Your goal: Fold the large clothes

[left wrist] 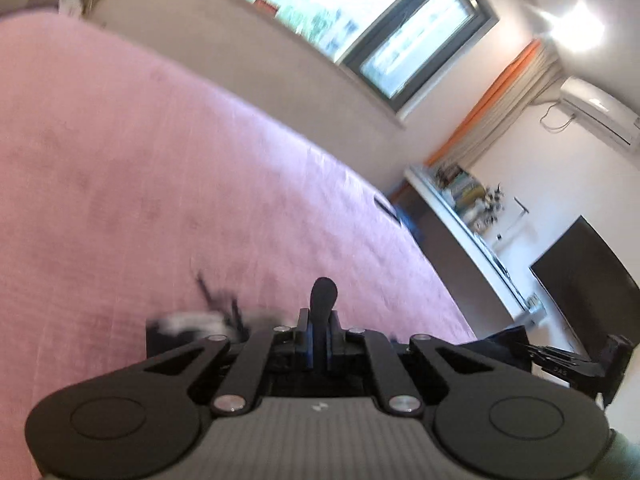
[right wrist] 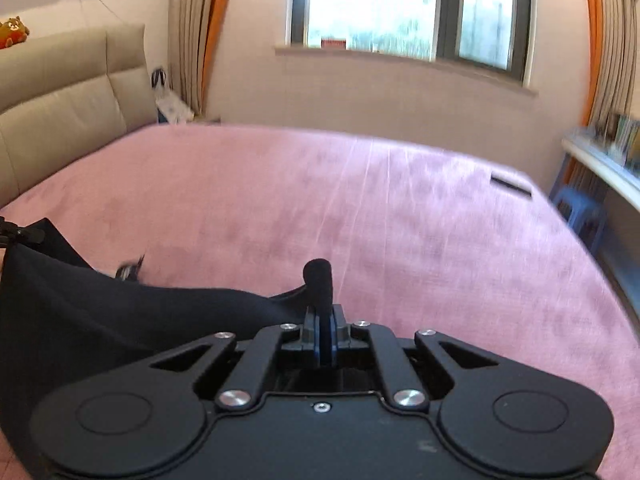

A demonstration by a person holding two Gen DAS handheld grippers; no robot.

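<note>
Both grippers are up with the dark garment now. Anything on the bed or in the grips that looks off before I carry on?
Nothing serious. Left gripper and right gripper each pinch a bunched tip of the dark garment, which sags between them. A small dark flat object lies near the far right corner of the pink bedspread; too blurred to identify.

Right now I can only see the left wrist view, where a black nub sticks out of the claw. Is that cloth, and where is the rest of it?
Observer: Yes, it's cloth. In the right wrist view the dark garment spreads as a broad sheet from the right claw to the picture's left edge.
Operator: Is the right claw holding it too?
Observer: Yes, it is shut on a bunched bit of the same fabric, which pokes up out of it.
Operator: What lies beyond the pink bed on that side?
Observer: A beige padded headboard, with an orange plush toy on top.
</note>
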